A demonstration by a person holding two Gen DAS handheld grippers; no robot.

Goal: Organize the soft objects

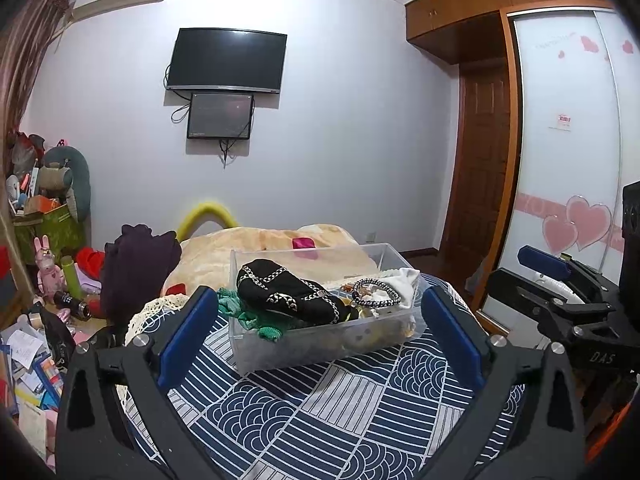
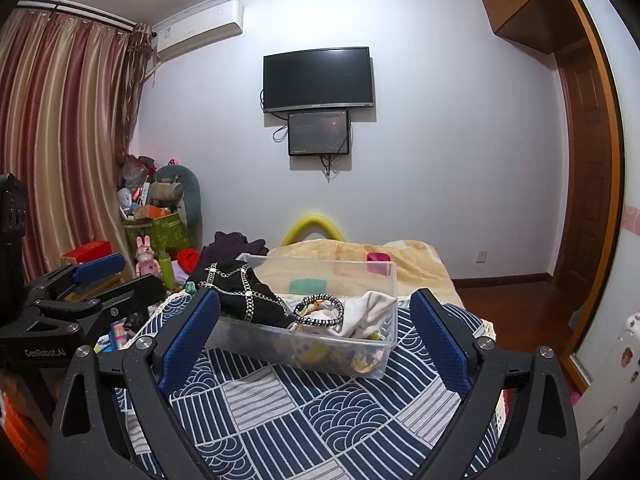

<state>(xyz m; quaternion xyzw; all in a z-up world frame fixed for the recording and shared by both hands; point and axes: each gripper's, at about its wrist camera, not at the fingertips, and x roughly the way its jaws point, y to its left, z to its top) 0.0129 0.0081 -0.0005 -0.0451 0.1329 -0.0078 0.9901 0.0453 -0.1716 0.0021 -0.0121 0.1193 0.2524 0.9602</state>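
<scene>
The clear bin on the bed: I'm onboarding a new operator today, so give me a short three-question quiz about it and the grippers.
1. True or false: the left gripper is shut on the black item.
2. Which lies nearest the white cloth? A) braided band B) green knit C) purple garment
3. Fill in: the clear bin sits on a ___-and-white patterned cover.

Key: 1 false, its fingers are spread, like the right gripper; 2 A; 3 blue.

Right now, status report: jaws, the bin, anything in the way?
Left gripper and right gripper: jaws open, empty. Clear bin on patterned bedspread, heaped with soft items. Nothing blocking approach.
</scene>
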